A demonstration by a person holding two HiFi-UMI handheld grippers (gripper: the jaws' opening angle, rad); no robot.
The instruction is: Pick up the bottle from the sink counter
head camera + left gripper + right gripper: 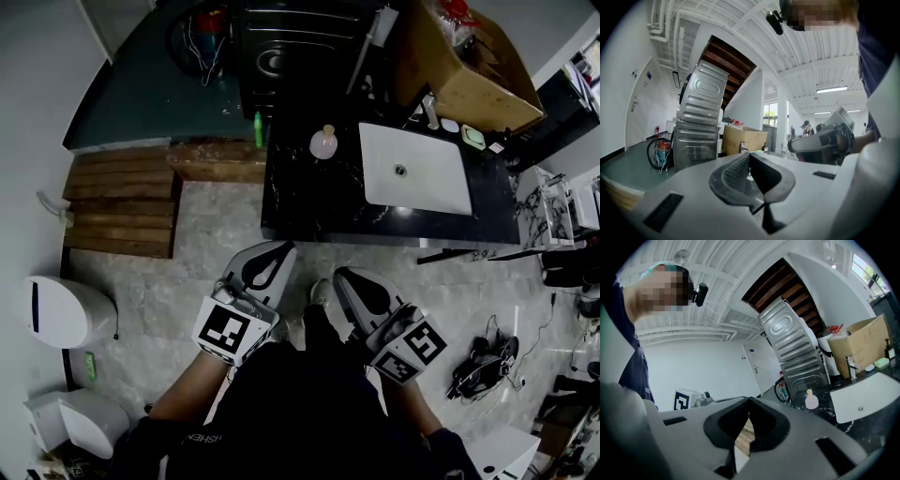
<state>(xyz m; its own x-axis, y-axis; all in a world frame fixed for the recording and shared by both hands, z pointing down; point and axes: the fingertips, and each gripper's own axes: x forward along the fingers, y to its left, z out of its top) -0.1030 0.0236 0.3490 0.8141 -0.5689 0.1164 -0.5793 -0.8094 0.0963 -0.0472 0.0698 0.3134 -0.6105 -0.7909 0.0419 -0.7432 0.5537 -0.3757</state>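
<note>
A round pale-pink bottle [323,142] with a small cap stands on the black marble sink counter [309,202], just left of the white basin [412,169]. The right gripper view shows the bottle [811,400] upright on the counter's near corner. My left gripper [279,249] and right gripper [344,276] are held side by side over the floor, short of the counter's front edge, both pointing towards it. The left gripper [750,154] has its tips together with nothing between them. So does the right gripper [749,400]. The left gripper view does not show the bottle.
A faucet [429,111] and a green soap dish [473,137] sit behind the basin. A cardboard box [469,66] and a stacked metal appliance [291,47] stand beyond the counter. Wooden steps [122,202] lie to the left, white bins [56,309] at the near left.
</note>
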